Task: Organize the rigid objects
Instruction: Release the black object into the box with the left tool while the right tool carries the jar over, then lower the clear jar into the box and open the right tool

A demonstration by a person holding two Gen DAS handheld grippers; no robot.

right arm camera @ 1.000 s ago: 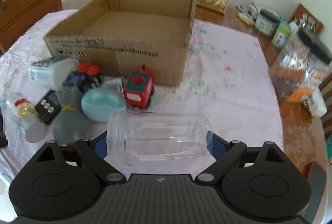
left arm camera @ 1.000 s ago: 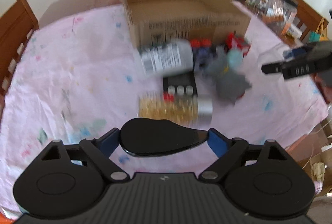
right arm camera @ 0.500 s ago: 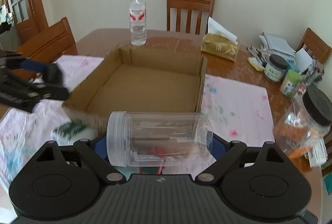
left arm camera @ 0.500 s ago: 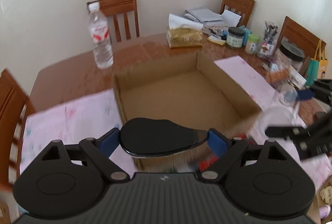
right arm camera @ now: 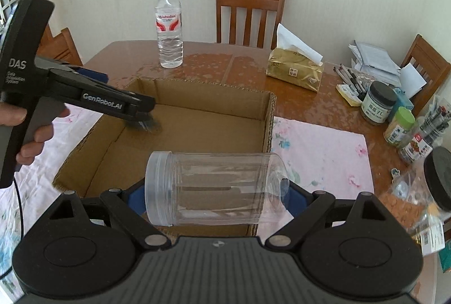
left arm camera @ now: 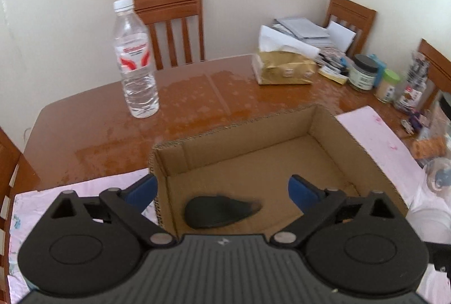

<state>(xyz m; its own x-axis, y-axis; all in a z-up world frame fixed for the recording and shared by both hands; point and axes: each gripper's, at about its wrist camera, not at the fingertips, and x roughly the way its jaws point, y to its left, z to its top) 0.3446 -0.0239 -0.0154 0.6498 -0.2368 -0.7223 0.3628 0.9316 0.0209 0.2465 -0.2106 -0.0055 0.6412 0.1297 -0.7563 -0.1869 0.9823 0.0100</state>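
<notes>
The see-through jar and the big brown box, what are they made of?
The jar held sideways in the right gripper looks like clear, glossy plastic: you see straight through it. The box looks like matte brown cardboard, with wavy layers showing along its cut top edge.

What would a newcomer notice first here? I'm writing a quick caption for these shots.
The clear jar, lying sideways, clamped in the right gripper above the near wall of the open box. Next, the left gripper open over the box's left end, with a blurred black object just below it. Behind the box stands a water bottle.
</notes>
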